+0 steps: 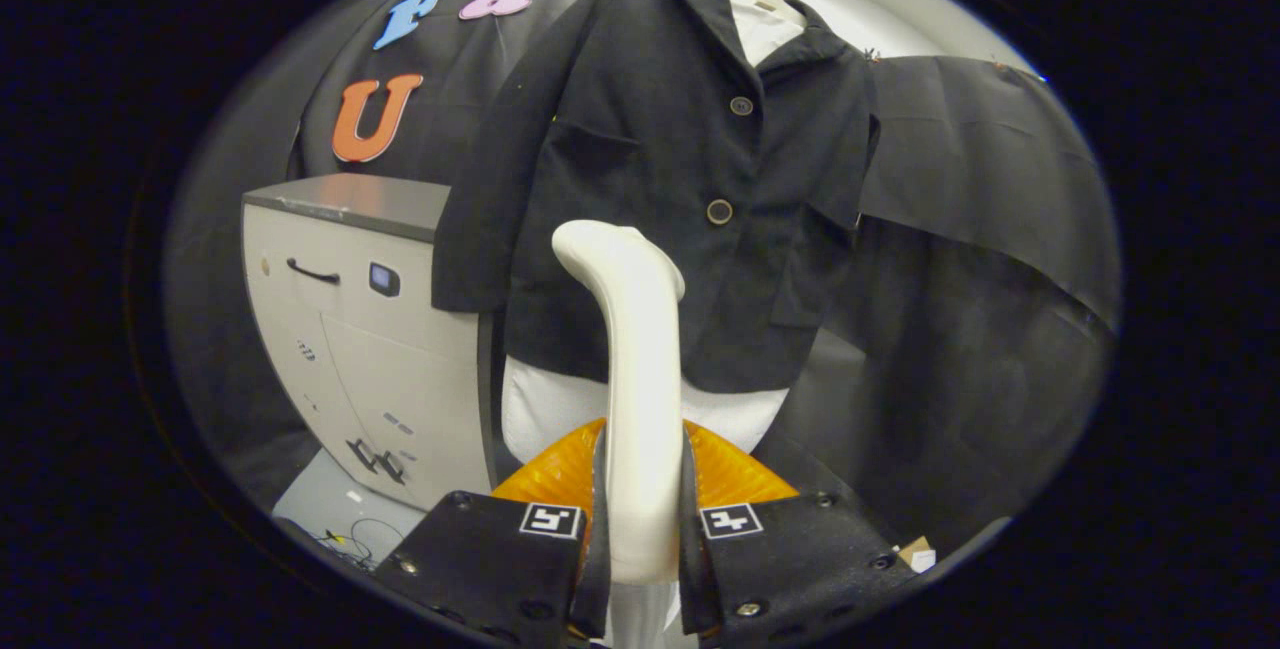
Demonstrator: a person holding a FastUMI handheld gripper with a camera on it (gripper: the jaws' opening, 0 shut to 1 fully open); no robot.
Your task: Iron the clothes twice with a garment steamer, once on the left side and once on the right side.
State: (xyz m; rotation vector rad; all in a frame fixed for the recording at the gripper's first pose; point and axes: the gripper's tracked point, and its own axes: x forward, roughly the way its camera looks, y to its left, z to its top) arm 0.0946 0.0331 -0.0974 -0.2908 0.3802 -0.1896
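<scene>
The hand-held gripper (640, 529) pinches the white handle of a garment steamer (632, 369), one finger pressed on each side. The steamer rises upright between the fingers, its head just in front of the lower hem of a dark jacket (680, 179). An orange, translucent part (730, 474) sits behind the handle; what it holds cannot be told. The jacket hangs buttoned on a hanger. Beside the jacket stands a pale cabinet (370, 349), doors closed. Judging by the steamer's position short of the cloth, both passes seem left to do.

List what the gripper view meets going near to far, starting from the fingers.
Gripper shut on the white steamer handle → orange steamer body → black jacket on its hanger → black cloth wall.
</scene>
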